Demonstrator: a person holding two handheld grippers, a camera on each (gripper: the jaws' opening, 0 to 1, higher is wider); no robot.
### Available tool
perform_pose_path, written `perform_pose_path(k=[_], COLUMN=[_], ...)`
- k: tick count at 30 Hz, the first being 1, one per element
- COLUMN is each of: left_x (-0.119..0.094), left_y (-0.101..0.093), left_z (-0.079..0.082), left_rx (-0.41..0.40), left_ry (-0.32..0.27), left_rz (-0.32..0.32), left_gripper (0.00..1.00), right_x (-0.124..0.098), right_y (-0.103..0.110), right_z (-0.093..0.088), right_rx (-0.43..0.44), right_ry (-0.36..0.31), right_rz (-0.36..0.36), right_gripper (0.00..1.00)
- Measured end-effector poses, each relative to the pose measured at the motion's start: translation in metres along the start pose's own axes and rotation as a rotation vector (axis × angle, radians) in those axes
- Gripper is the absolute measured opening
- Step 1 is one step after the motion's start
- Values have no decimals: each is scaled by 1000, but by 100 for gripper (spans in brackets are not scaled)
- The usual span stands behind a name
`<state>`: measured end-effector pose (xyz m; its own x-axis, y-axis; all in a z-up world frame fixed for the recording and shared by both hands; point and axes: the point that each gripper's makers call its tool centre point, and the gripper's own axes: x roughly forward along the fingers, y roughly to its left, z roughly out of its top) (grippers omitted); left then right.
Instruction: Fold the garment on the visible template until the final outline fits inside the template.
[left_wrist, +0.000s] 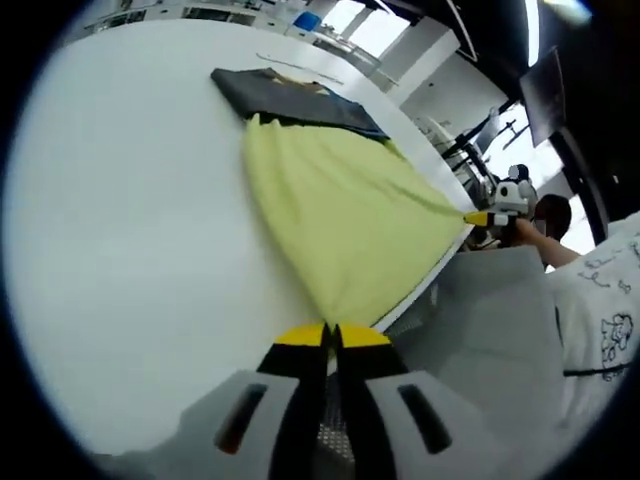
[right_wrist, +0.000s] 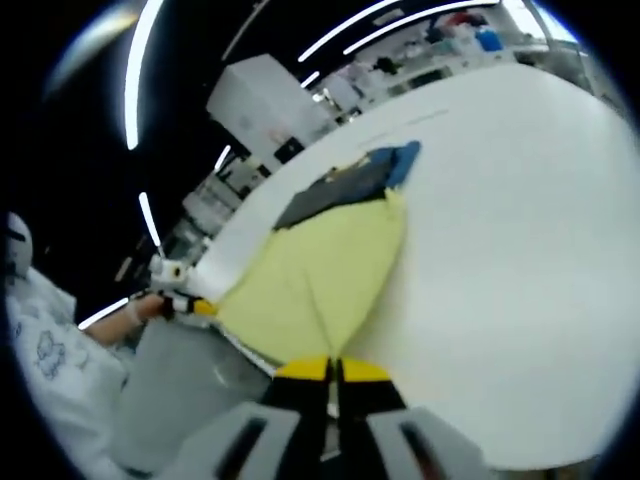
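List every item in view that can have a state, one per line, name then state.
yellow garment: spread on the table, pulled taut, two corners pinched.
dark garment: lying folded on the table past the yellow one, its near edge under the yellow garment.
left gripper: fingers closed on a garment corner at the table edge.
right gripper: fingers closed on the other corner.
white table: carrying both garments.

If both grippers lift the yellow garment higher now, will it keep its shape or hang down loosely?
The yellow garment is probably floppy: it already stretches in soft folds between the left gripper and the right gripper, so its middle would likely sag. It looks thin and light. Its far end, by the dark template, may drag along the white table.
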<state>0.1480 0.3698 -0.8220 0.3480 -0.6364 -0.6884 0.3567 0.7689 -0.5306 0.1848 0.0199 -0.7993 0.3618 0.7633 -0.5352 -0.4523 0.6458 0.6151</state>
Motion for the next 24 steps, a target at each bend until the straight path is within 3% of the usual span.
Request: perform_pose_path(k=[5, 16, 18, 20, 24], left_x=[-12, -46, -48, -50, -52], left_y=[-12, -54, -61, -63, -65], left_z=[-2, 8, 14, 16, 29], left_rx=[-18, -31, -17, -69, -55], left_ry=[11, -43, -86, -95, -136], left_rz=[-26, -88, -95, -86, -84], left_gripper=[0, 0, 0, 0, 0], right_x=[-10, -43, -47, -50, -48], right_y=[8, 38, 43, 48, 50], right_z=[-6, -6, -2, 2, 17], right_rx=[17, 54, 73, 84, 96], right_ry=[4, -23, -43, -54, -85], right_rz=[16, 35, 36, 43, 47], right_gripper=[0, 0, 0, 0, 0])
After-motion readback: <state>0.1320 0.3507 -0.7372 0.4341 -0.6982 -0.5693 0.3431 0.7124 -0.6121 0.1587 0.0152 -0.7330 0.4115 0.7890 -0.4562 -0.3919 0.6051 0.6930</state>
